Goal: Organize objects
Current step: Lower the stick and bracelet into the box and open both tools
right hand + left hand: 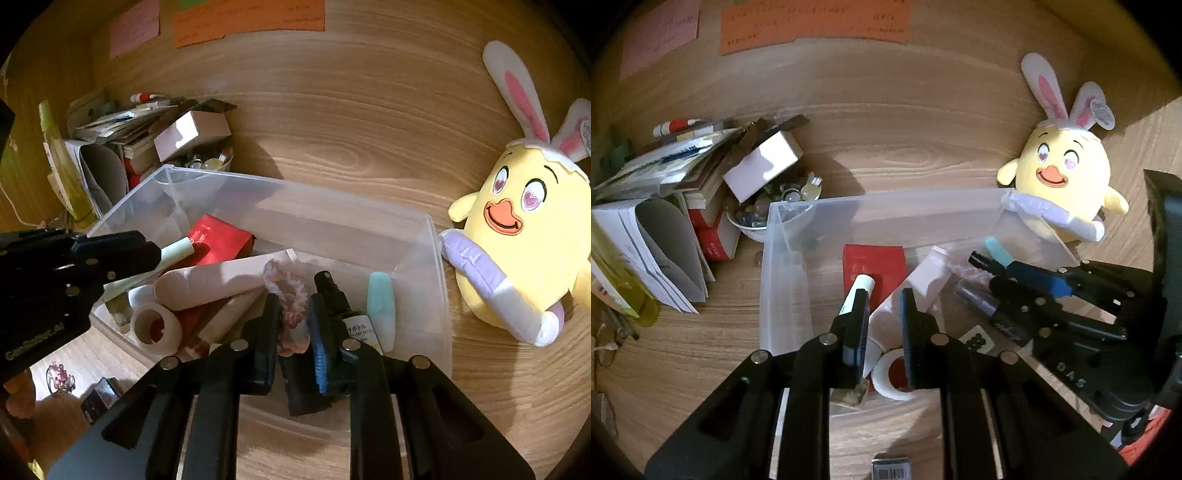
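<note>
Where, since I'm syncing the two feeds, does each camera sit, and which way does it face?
Left wrist: rides the left tongs, angled down into the clear bin; its own tongs fill the bottom, and the right tongs enter at the right.
Right wrist: rides the right tongs, angled down into the same bin from further right; its own tongs show below, the left tongs at the left.
Shared: the bin, plush chick, red packet, white tape roll.
</note>
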A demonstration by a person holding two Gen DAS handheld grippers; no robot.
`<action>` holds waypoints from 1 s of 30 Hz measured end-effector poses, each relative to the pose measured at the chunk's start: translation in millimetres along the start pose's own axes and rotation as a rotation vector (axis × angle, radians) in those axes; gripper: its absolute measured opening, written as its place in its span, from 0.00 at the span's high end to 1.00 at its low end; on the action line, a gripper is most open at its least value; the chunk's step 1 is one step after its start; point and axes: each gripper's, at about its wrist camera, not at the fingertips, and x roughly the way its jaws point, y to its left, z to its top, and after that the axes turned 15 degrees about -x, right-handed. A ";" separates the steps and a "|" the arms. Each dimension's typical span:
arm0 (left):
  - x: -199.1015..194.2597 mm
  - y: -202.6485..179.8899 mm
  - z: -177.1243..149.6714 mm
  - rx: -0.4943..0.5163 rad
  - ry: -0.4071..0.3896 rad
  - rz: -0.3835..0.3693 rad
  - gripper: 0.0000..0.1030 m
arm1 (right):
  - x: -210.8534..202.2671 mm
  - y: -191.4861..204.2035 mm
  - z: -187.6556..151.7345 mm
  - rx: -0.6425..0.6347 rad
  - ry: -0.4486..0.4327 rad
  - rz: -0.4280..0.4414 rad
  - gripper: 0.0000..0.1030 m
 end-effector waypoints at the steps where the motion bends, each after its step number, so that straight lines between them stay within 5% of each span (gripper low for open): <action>1: -2.4 -0.2 0.1 -0.002 -0.001 -0.003 0.86 | -0.8 -0.2 0.2 0.000 0.000 0.002 0.78; 9: -26.1 0.4 -3.7 -0.011 -0.023 -0.003 0.83 | -16.2 1.8 3.6 0.000 -0.034 0.015 0.55; 15: -49.8 4.3 -10.1 -0.018 -0.060 -0.005 0.69 | -33.2 8.2 5.3 -0.015 -0.061 0.000 0.42; 21: -74.4 10.4 -18.2 -0.013 -0.116 0.007 0.45 | -57.6 19.1 3.3 -0.037 -0.104 -0.029 0.24; 30: -106.3 31.4 -32.5 -0.029 -0.155 0.039 0.23 | -83.8 38.0 -4.1 -0.040 -0.137 -0.017 0.21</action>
